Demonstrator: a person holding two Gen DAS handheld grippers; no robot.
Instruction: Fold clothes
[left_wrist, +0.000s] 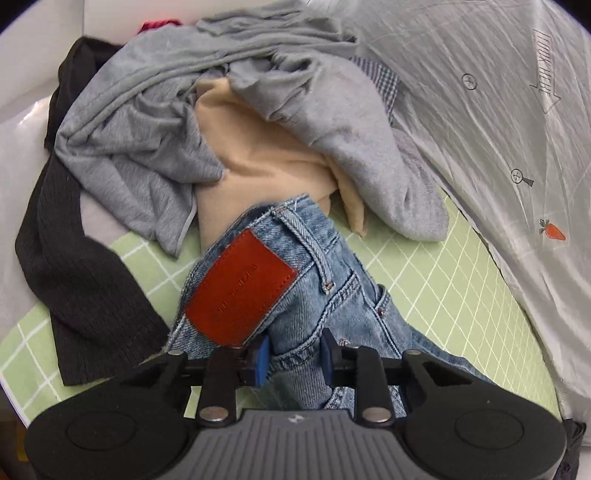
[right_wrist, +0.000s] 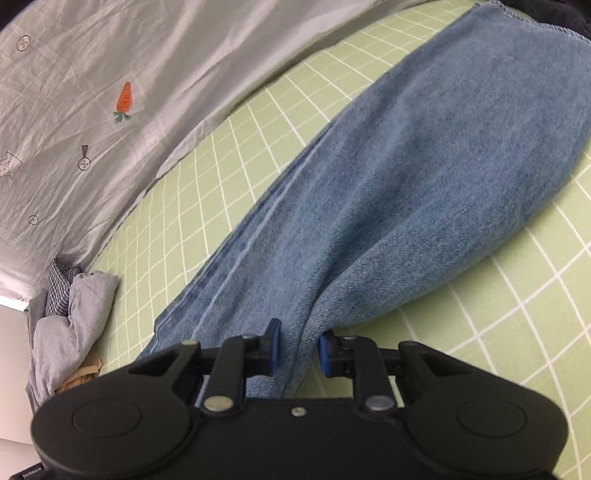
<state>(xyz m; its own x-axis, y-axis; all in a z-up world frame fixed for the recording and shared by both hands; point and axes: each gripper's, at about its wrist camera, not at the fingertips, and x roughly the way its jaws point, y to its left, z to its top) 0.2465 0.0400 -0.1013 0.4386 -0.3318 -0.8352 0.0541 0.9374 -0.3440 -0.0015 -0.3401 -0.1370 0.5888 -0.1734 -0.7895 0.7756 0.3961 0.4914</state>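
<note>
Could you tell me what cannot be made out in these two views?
- Left wrist: red garment, mostly behind the grey top.
- Left wrist: patch lettering, too small.
- Right wrist: jeans hem, blurred; waist hidden below the right gripper.

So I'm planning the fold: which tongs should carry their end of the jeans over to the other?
Right tongs: they pinch the free, flat leg; the left tongs hold the jeans waistband beside the clothes pile.

Jeans on the bed, a fold of them between each pair of tongs.
Ahead of the left tongs (left_wrist: 294, 357) the jeans (left_wrist: 295, 288) run to a clothes pile (left_wrist: 177, 122); the quilt (left_wrist: 498, 110) lies right. Ahead of the right tongs (right_wrist: 297, 350) the legs stretch across the sheet (right_wrist: 498, 314).
</note>
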